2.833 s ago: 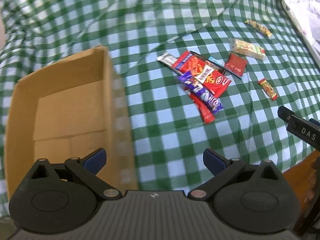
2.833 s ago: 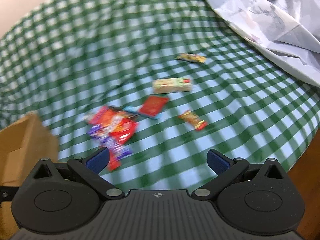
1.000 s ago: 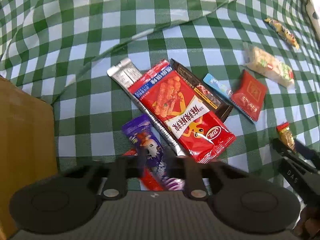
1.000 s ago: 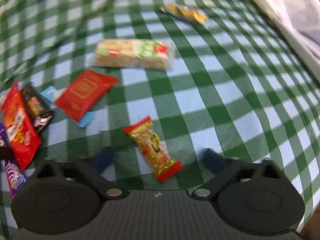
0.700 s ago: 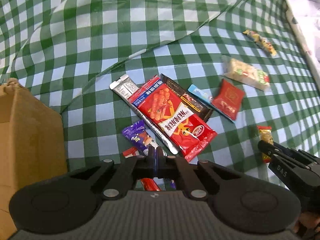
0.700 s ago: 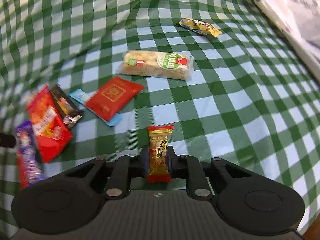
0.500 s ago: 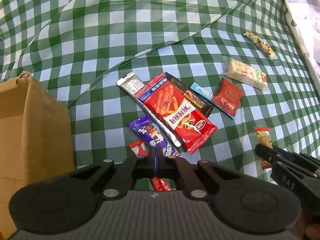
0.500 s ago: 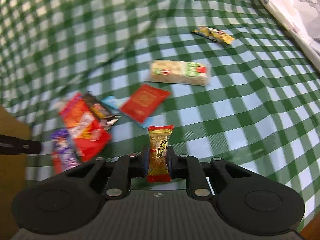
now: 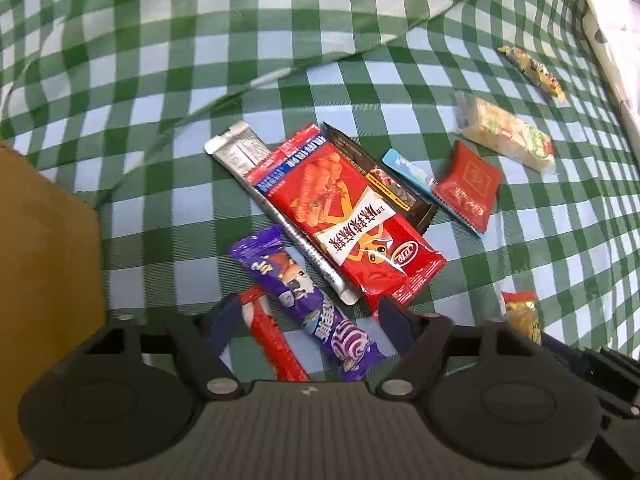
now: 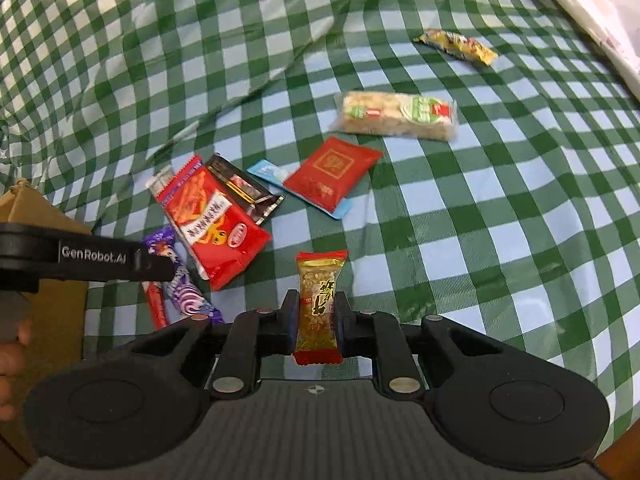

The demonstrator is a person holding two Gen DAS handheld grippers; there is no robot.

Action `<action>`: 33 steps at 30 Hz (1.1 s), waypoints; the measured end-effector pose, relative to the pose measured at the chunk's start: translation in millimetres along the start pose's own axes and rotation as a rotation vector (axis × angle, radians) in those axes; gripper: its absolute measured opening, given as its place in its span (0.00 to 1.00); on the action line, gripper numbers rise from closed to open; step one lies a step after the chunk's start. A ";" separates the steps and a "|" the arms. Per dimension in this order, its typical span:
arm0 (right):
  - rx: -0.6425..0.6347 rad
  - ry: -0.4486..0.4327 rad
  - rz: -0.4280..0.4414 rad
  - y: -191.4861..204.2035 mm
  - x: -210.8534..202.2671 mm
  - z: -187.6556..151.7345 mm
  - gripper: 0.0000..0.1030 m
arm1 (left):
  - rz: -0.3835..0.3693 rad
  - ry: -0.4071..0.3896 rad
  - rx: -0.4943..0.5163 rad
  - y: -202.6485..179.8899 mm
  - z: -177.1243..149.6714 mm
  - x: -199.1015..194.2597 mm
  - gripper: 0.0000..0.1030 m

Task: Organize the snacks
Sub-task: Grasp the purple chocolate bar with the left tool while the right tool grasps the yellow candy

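Right gripper (image 10: 317, 316): fingers are pinching a small gold-and-red peanut candy (image 10: 318, 304) at mid-length, wrapper standing upright between the 2 pads, its red top end poking above them. The same candy is showing at the right edge of the left wrist view (image 9: 520, 316), beside the dark body of the right tool.

Left gripper (image 9: 308, 320): fingers are spread apart, hanging low over the cloth. 2 snacks are lying in the gap between the blue pads: a thin red stick pack (image 9: 272, 336) and a purple wafer bar (image 9: 312, 304), side by side and touching. Cannot tell whether either pad is contacting them.

Remaining snacks are lying on the green checked tablecloth (image 10: 500, 208):
- large red snack bag (image 9: 352, 232), overlapping a silver bar (image 9: 248, 160) and a dark brown bar (image 9: 384, 180)
- square red packet (image 10: 334, 170) sitting on top of a light blue packet (image 10: 268, 172)
- pale rice cracker pack (image 10: 396, 116), apart from the pile
- yellow candy bar (image 10: 456, 46), farthest away, near a white printed sheet (image 10: 592, 4)

Cardboard box (image 9: 44, 248) is standing at the left edge of the cloth, just beside the purple and red pair.
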State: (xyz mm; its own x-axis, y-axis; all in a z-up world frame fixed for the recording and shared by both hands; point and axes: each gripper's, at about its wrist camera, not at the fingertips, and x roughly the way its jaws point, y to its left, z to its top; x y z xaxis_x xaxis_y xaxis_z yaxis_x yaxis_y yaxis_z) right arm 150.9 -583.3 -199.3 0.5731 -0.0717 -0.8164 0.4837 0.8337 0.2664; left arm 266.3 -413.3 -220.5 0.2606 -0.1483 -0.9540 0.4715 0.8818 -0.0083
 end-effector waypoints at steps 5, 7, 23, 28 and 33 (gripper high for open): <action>0.022 0.030 -0.005 -9.8 12.2 -5.5 0.18 | -0.016 0.009 -0.016 6.5 -1.6 1.1 0.00; 0.030 0.036 -0.004 -11.9 14.4 -7.8 0.18 | -0.014 -0.009 -0.008 8.7 -3.7 -6.0 0.00; 0.073 0.044 0.005 -19.7 14.0 -12.2 0.18 | -0.061 0.049 -0.025 -1.5 11.3 20.5 0.33; 0.090 0.044 0.009 -21.9 15.8 -14.8 0.18 | -0.033 0.086 -0.059 7.0 2.7 29.3 0.79; 0.087 0.040 0.010 -21.6 16.1 -16.2 0.18 | -0.005 0.065 -0.072 12.6 3.3 33.7 0.48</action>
State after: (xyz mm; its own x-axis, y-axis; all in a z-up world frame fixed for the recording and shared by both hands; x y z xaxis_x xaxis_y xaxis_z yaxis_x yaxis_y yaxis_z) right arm 139.0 -593.6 -226.6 0.5518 -0.0402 -0.8330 0.5351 0.7832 0.3166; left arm 283.7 -408.6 -251.7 0.2015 -0.1256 -0.9714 0.4107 0.9112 -0.0326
